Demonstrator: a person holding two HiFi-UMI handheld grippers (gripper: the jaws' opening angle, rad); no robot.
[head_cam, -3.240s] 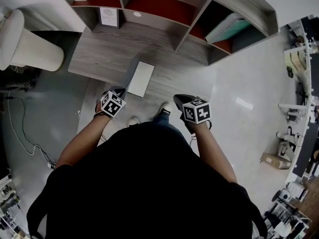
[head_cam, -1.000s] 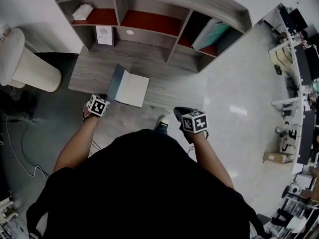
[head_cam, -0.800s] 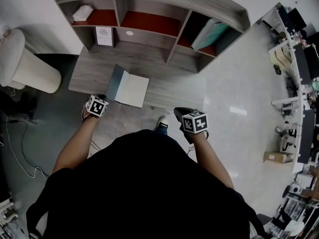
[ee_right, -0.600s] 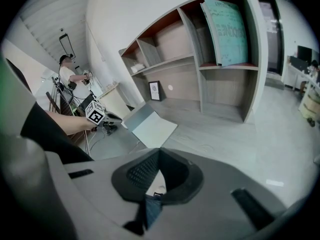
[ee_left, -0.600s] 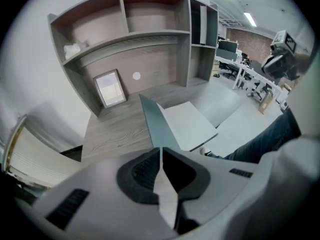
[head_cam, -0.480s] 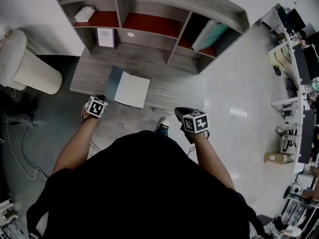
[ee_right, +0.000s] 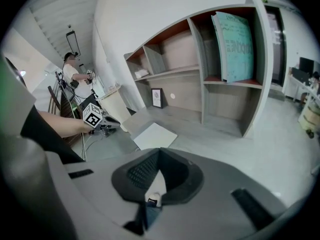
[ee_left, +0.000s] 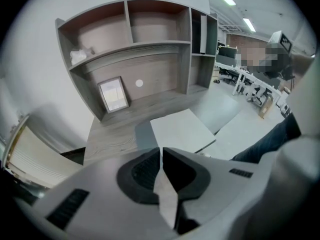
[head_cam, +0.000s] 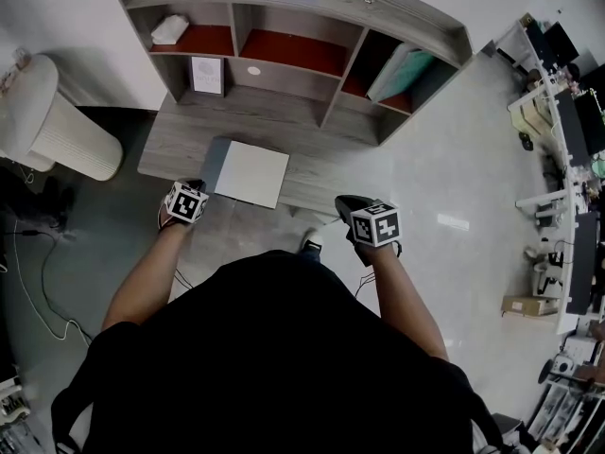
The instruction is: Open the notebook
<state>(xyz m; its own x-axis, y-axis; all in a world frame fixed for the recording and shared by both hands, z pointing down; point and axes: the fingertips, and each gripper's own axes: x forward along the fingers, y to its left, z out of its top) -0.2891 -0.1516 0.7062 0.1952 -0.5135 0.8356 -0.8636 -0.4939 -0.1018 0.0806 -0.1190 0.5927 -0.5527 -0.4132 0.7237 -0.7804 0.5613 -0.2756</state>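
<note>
The notebook (head_cam: pixel 253 174) lies open on the desk (head_cam: pixel 175 149), against its front edge, with a white page up and the grey cover to its left. The left gripper (ee_left: pixel 161 153) hangs just off that edge near the notebook's left corner, jaws together on nothing. The right gripper (ee_right: pixel 159 156), off the edge further right, is likewise closed and empty.
</note>
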